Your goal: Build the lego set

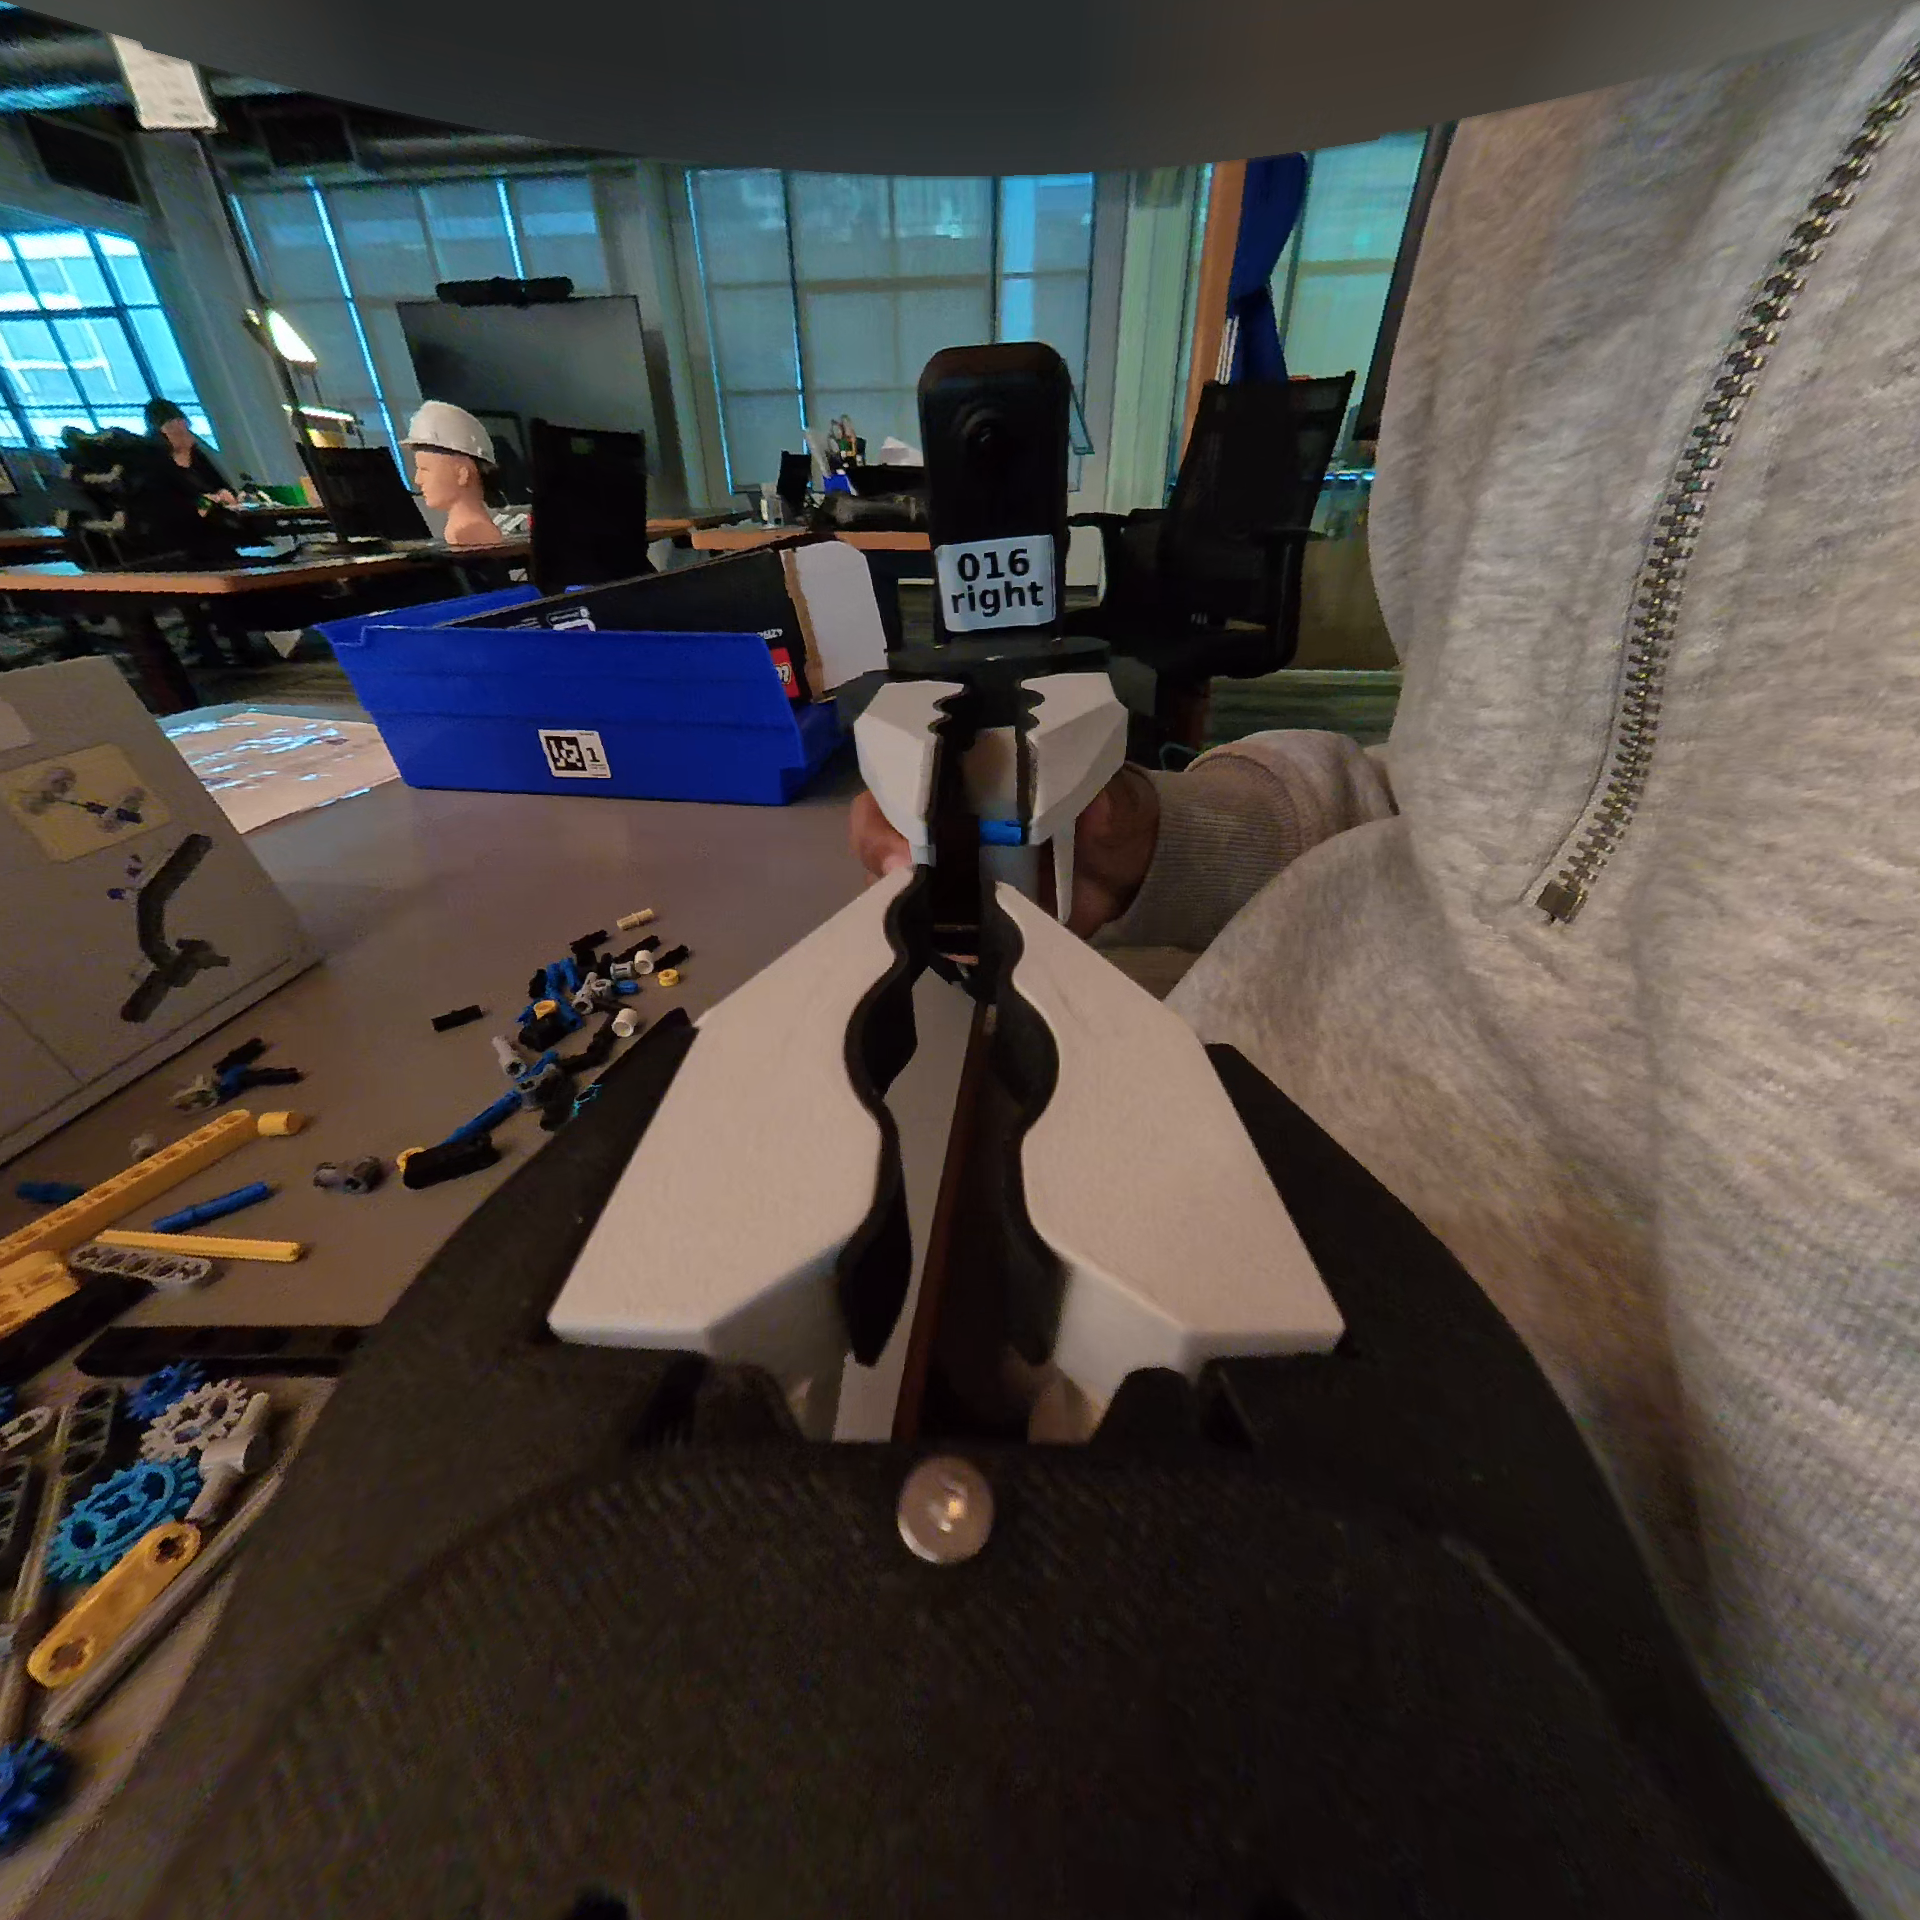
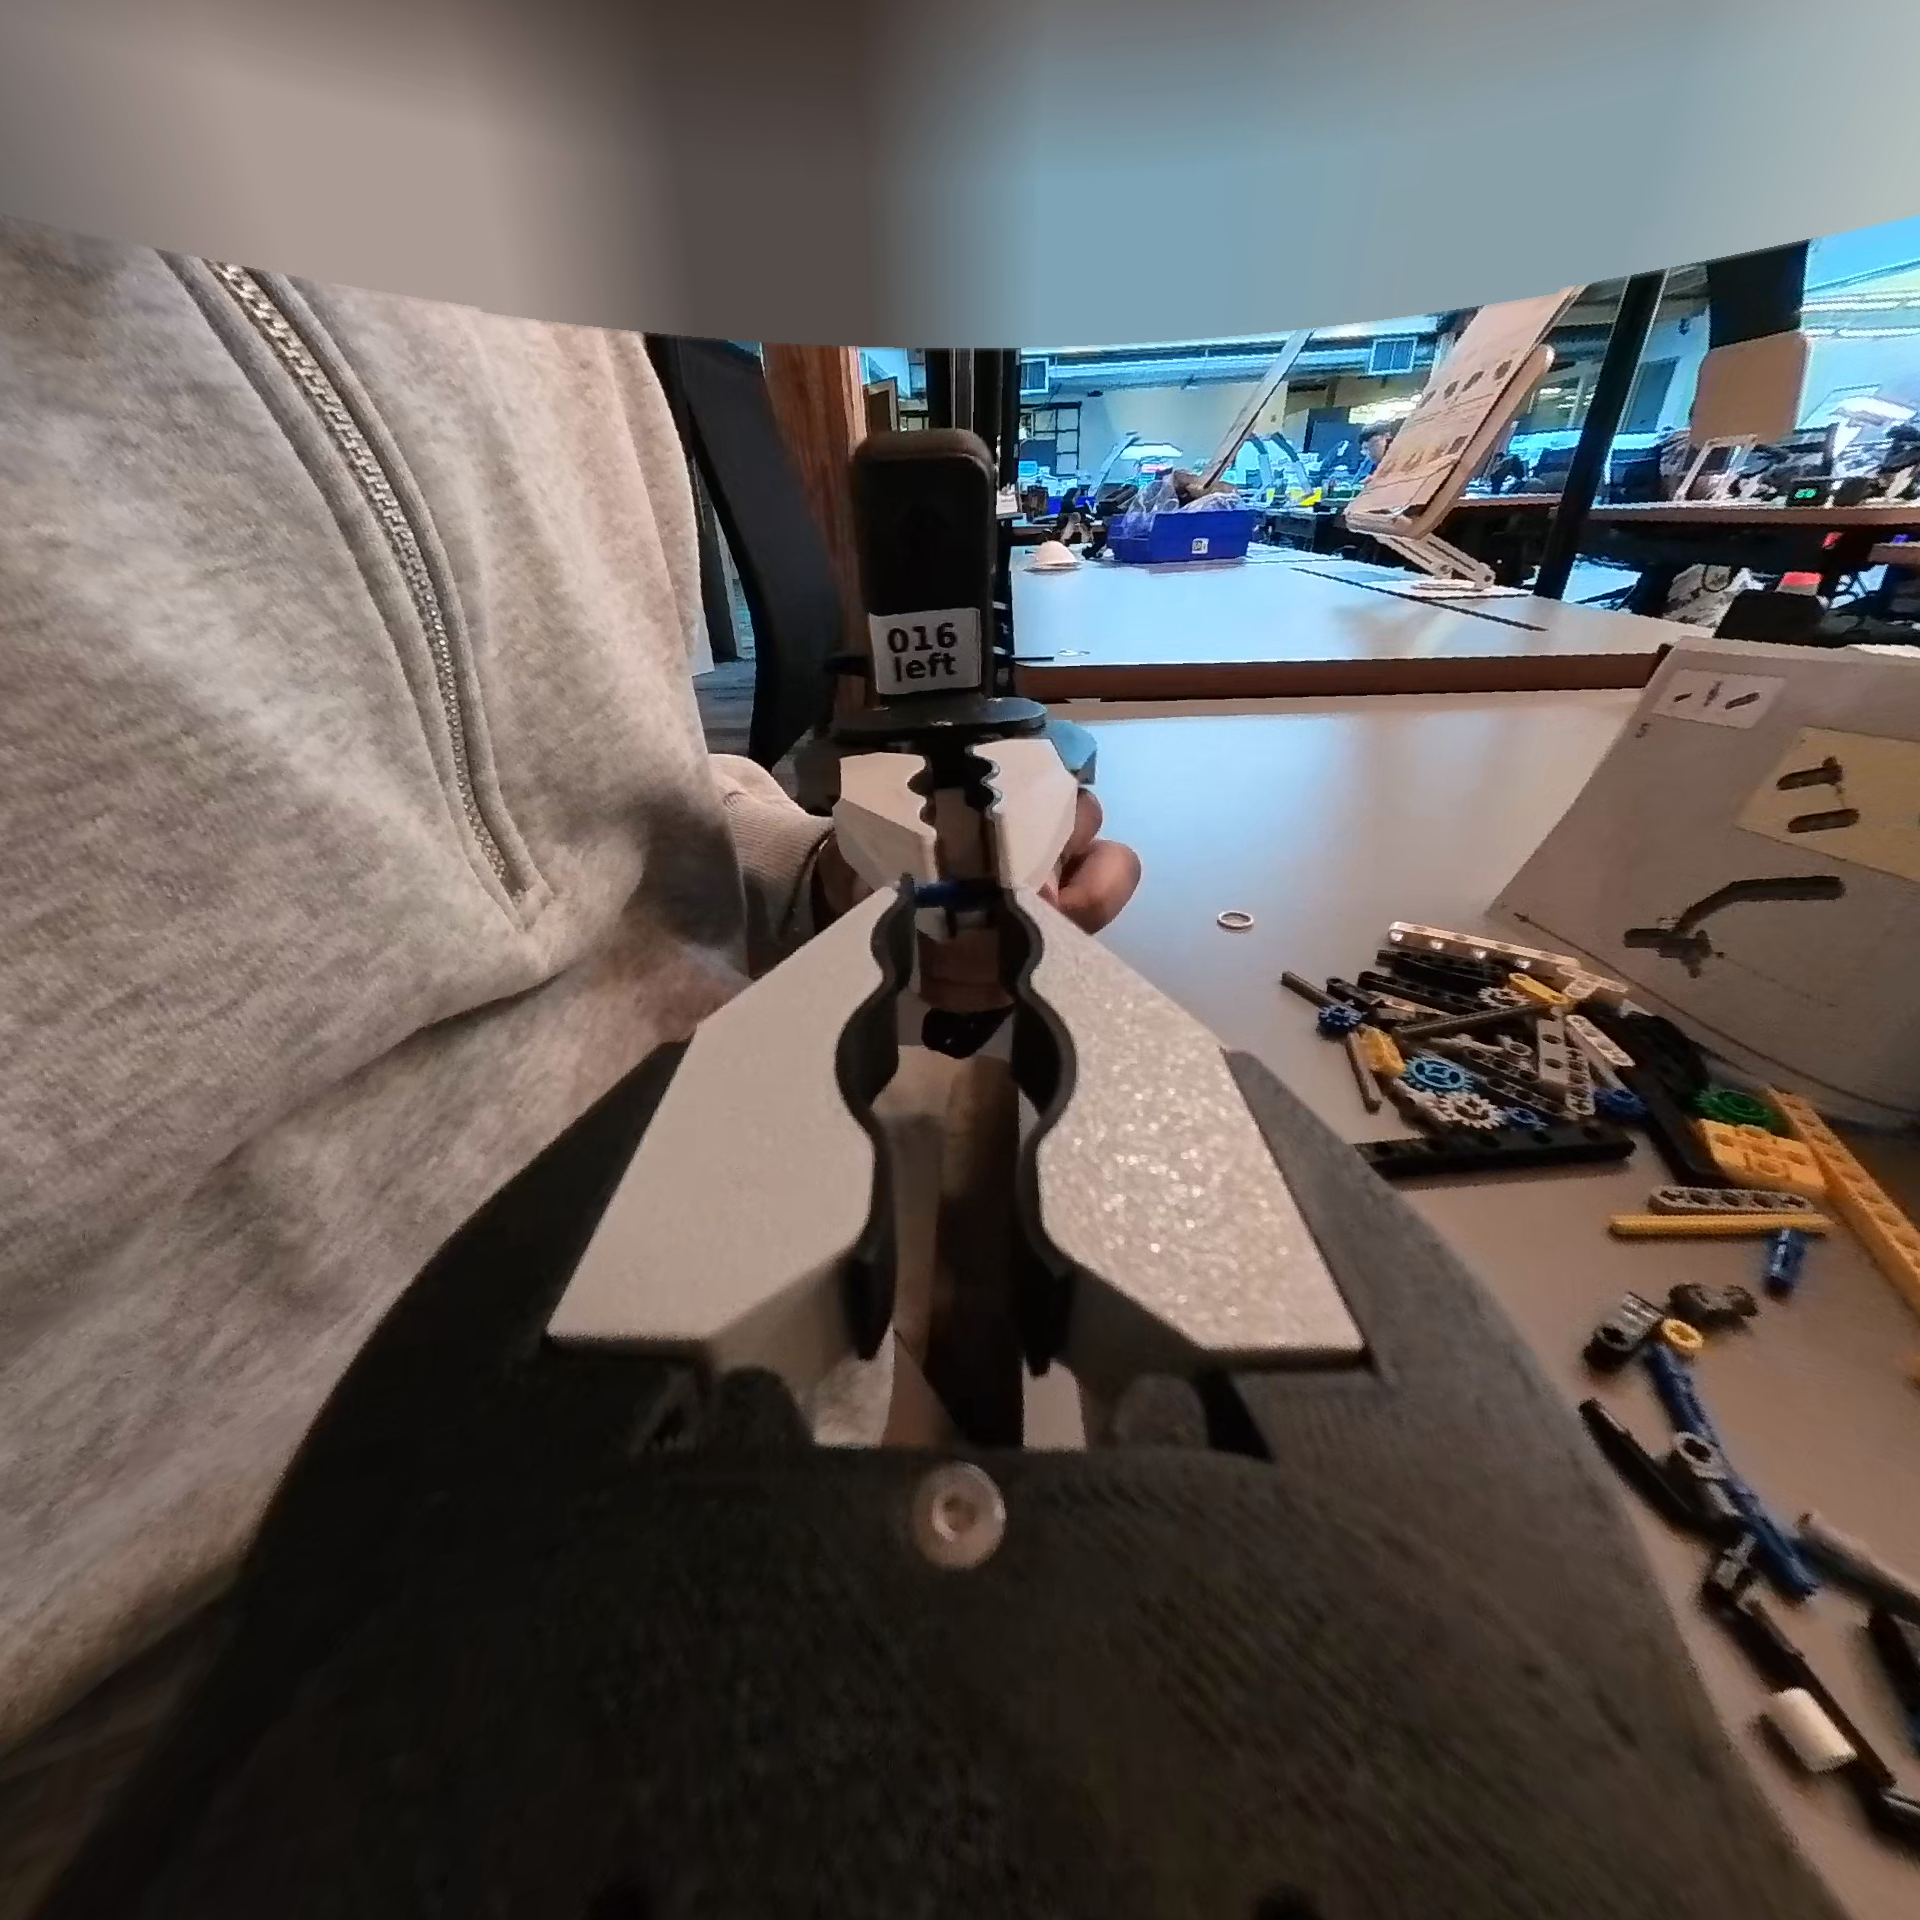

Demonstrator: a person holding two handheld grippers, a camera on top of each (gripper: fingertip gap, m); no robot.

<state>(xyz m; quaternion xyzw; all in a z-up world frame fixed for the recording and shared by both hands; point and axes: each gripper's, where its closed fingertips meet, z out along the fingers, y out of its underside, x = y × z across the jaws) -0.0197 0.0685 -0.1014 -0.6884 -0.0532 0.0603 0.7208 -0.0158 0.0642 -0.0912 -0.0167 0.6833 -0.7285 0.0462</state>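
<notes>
Both grippers are held tip to tip above the table, in front of a person's grey hoodie. My left gripper (image 1: 956, 920) is shut on a small black Lego piece (image 1: 956, 948) at its tips. My right gripper (image 2: 951, 902) is shut on a small blue pin (image 2: 951, 894) lying crosswise between its tips. The blue pin (image 1: 1003, 829) also shows in the left wrist view, at the tips of the facing right gripper (image 1: 987, 831). The black piece (image 2: 956, 1029) shows through the gap of my right fingers, below the facing left gripper (image 2: 961, 868). The pin and the black piece are close together; I cannot tell if they touch.
Loose black, blue and yellow Lego parts (image 1: 582, 1008) lie on the grey table, with a long yellow beam (image 1: 135, 1184) and blue gears (image 1: 125, 1517). An open instruction booklet (image 1: 125, 894) stands behind them. A blue bin (image 1: 582, 707) holds the box. More parts (image 2: 1507, 1070) and the booklet (image 2: 1745, 894) show on the right. My left and right fingertips are right by each other. From either gripper's tips it is about 25 cm to the long yellow beam (image 1: 135, 1184).
</notes>
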